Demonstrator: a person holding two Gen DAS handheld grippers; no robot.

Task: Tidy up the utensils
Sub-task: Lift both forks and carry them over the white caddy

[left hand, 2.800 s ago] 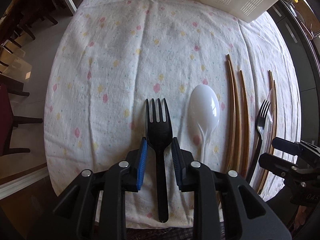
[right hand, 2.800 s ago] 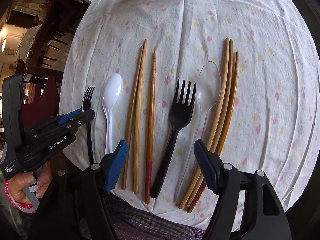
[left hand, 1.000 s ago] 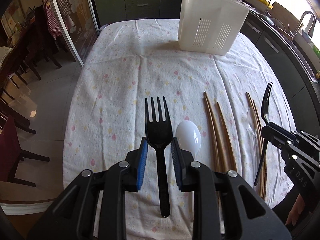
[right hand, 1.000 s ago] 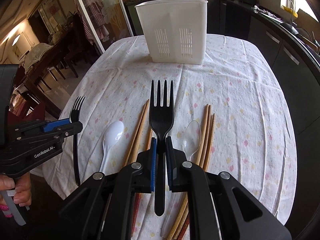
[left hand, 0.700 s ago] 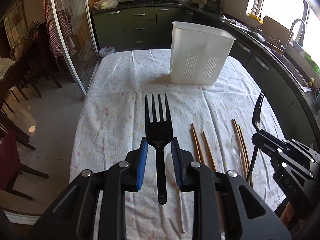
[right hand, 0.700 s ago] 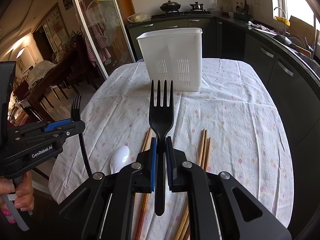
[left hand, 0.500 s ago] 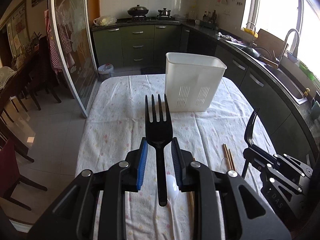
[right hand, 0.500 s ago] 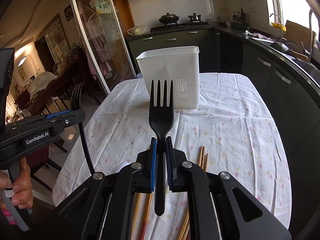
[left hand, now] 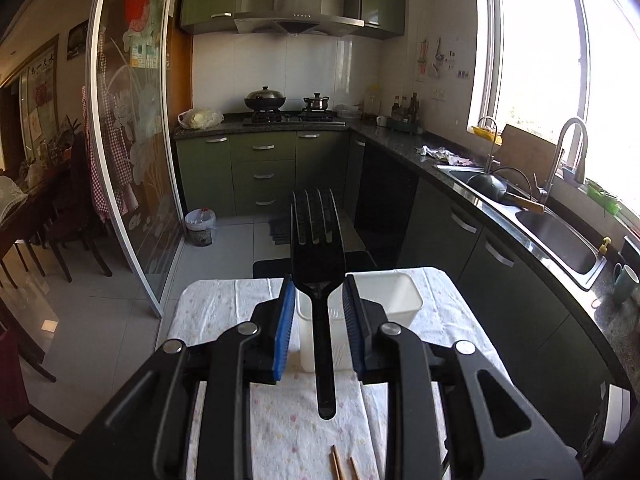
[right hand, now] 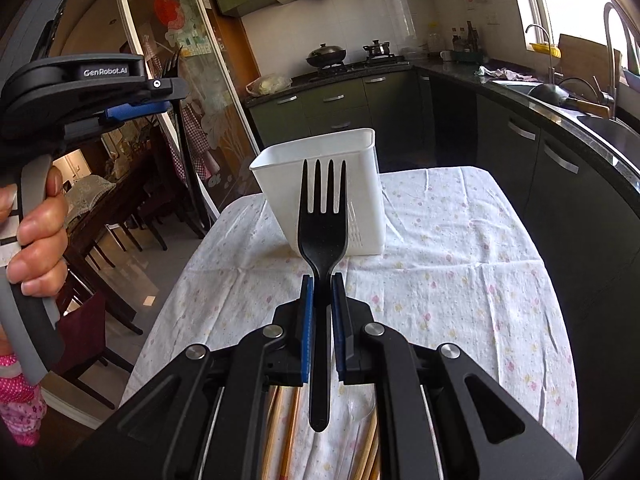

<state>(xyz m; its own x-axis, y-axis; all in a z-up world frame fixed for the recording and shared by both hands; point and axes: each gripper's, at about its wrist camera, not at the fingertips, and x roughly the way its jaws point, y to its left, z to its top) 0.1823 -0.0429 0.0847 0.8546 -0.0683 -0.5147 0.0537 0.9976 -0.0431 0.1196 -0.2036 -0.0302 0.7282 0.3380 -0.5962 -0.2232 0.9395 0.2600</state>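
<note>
My left gripper [left hand: 319, 304] is shut on a black plastic fork [left hand: 318, 248], tines up, held high above the table. My right gripper [right hand: 321, 292] is shut on a second black plastic fork [right hand: 323, 216], tines up, in front of the white slotted utensil holder [right hand: 360, 184]. The holder also shows in the left wrist view [left hand: 396, 296], below and behind the fork. The left gripper appears in the right wrist view [right hand: 160, 100] at upper left, raised. Wooden chopsticks [right hand: 280, 432] lie on the cloth under my right gripper; chopstick tips [left hand: 340, 466] show in the left wrist view.
The table has a white flower-print cloth [right hand: 460, 264]. A clear spoon [right hand: 360, 412] lies under the right gripper. Kitchen counters with a sink [left hand: 556, 232] run along the right, a glass sliding door [left hand: 132, 184] and dining chairs stand at the left.
Both grippers have risen from the table with their forks and tilted up toward level. The holder now sits lower in both views. The left gripper is higher than before.
</note>
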